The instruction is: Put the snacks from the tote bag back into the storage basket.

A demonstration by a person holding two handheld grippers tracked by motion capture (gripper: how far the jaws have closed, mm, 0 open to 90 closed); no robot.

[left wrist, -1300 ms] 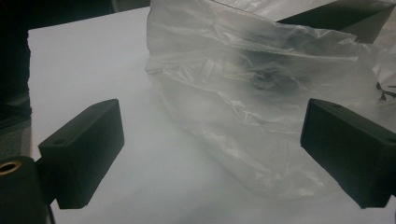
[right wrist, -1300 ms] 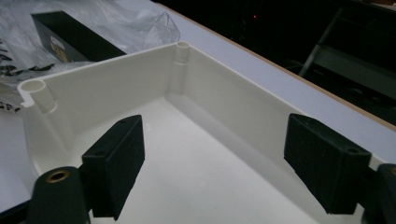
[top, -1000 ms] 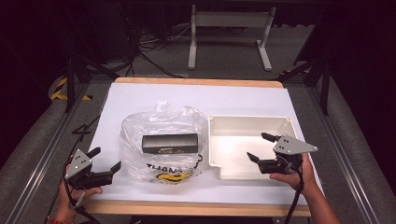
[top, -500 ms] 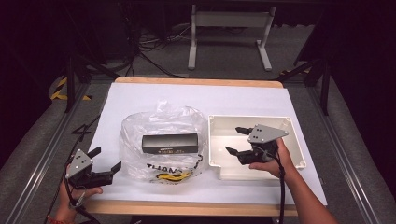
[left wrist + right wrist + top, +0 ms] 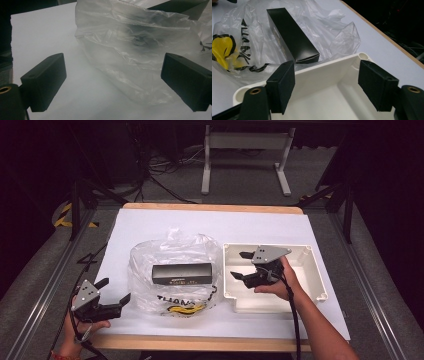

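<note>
Moved since a second ago: right gripper (image 5: pixel 241 266), from the near right corner of the white tray (image 5: pixel 314 270) leftward to above the tray's left half, jaws wide apart and holding nothing, pointed left toward the bag. Left gripper (image 5: pixel 116 291) little changed, at the near left of the table (image 5: pixel 150 222), jaws wide apart and empty, aimed right at the bag.

Centre of the table: clear plastic bag (image 5: pixel 172 255), crumpled, with black lettering and a yellow mark on its near side. Black box (image 5: pixel 182 273), long and narrow, lying flat within the bag's folds, long side running left to right. Whether fully inside the bag or resting on top of it, cannot tell.

Just right of the bag: the tray, shallow and rectangular, its left wall touching or nearly touching the plastic.

Left gripper view: two black jaws rising at either side, the bag (image 5: pixel 140 52) between and beyond them, not touched, white table surface beneath.

Right gripper view: jaws spread over the tray's inside (image 5: pixel 329 75), the tray's rim just past them, then the black box (image 5: pixel 292 37) angled away among the plastic (image 5: pixel 332 27), yellow and black print off to the left.

Person's hands gripping both tools from the near edge.
</note>
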